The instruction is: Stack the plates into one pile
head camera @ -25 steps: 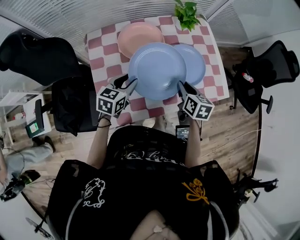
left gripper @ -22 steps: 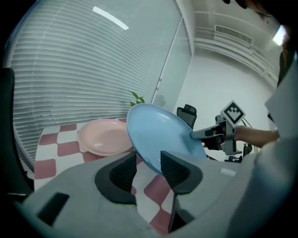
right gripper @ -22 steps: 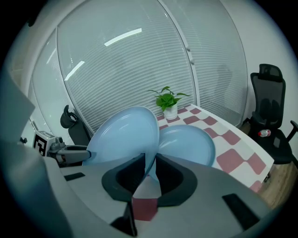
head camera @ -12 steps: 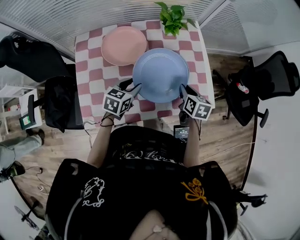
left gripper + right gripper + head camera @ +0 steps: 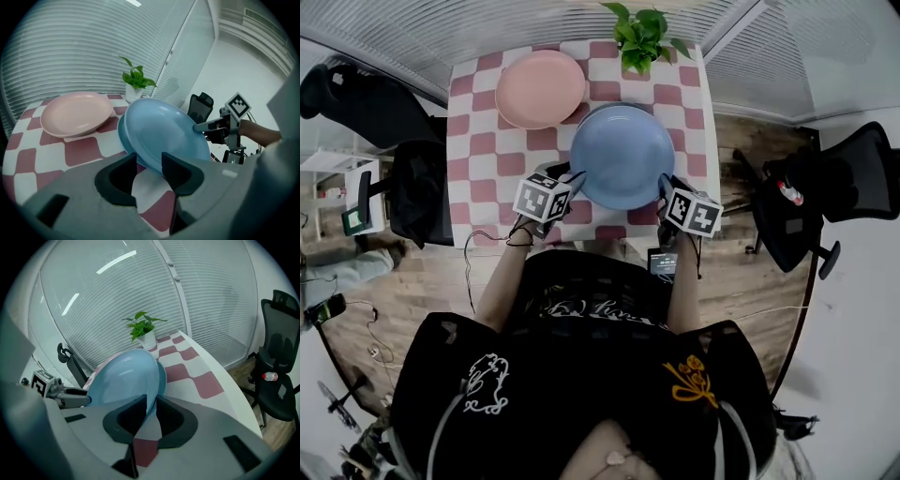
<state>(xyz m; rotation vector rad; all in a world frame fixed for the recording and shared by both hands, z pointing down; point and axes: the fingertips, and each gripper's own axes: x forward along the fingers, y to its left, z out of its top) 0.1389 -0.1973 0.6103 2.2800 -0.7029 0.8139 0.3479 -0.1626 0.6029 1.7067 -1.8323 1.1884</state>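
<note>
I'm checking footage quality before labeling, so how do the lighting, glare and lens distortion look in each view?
Head view: strong fisheye, the table edges bow, and the light is soft and even. Left gripper view: a dark round vignette fills the corners, and there is a pale sheen on the blue plate. Right gripper view: the same vignette, with bright light streaks on the glass wall.

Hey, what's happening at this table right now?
A person grips a blue plate by opposite edges, left tongs on one rim and right tongs on the other. It sits tilted over a second blue plate on the checked table. The pink plate lies apart, not yet stacked.
</note>
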